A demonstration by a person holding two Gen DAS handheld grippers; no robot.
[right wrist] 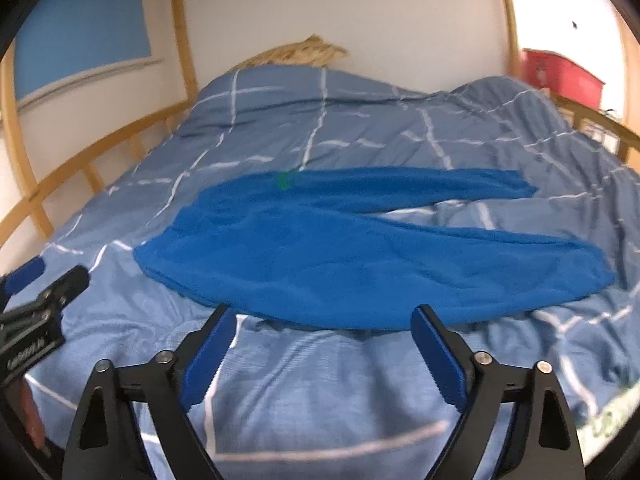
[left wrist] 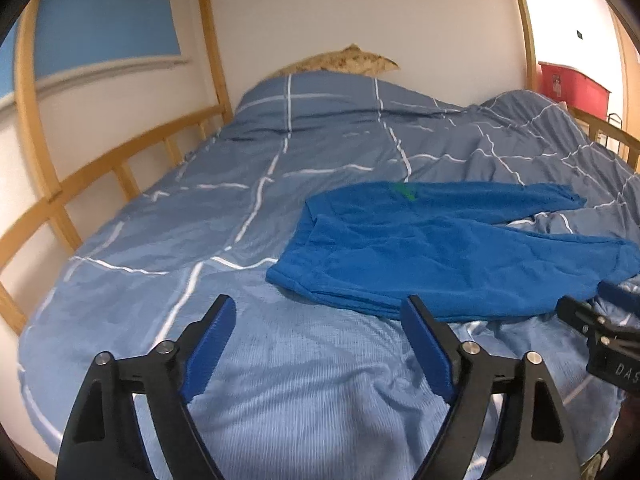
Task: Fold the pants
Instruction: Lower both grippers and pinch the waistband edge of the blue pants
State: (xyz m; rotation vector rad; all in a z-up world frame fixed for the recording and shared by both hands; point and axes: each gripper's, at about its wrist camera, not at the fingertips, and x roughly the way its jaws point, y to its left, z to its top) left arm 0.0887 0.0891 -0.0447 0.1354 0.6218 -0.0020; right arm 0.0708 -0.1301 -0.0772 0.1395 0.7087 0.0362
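Note:
Bright blue pants (left wrist: 432,248) lie flat on a bed, waistband to the left and both legs stretched to the right, slightly spread apart; they fill the middle of the right wrist view (right wrist: 360,252). My left gripper (left wrist: 318,308) is open and empty, just short of the waist end's near edge. My right gripper (right wrist: 324,318) is open and empty at the near edge of the near leg. Each gripper shows at the edge of the other's view, the right one (left wrist: 600,320) and the left one (right wrist: 44,284).
The bed has a blue duvet with white lines (left wrist: 200,240), bunched up at the far right (left wrist: 560,140). A wooden rail (left wrist: 100,168) runs along the left, with bunk posts and a wall behind. A red box (left wrist: 572,84) stands beyond the bed's right side.

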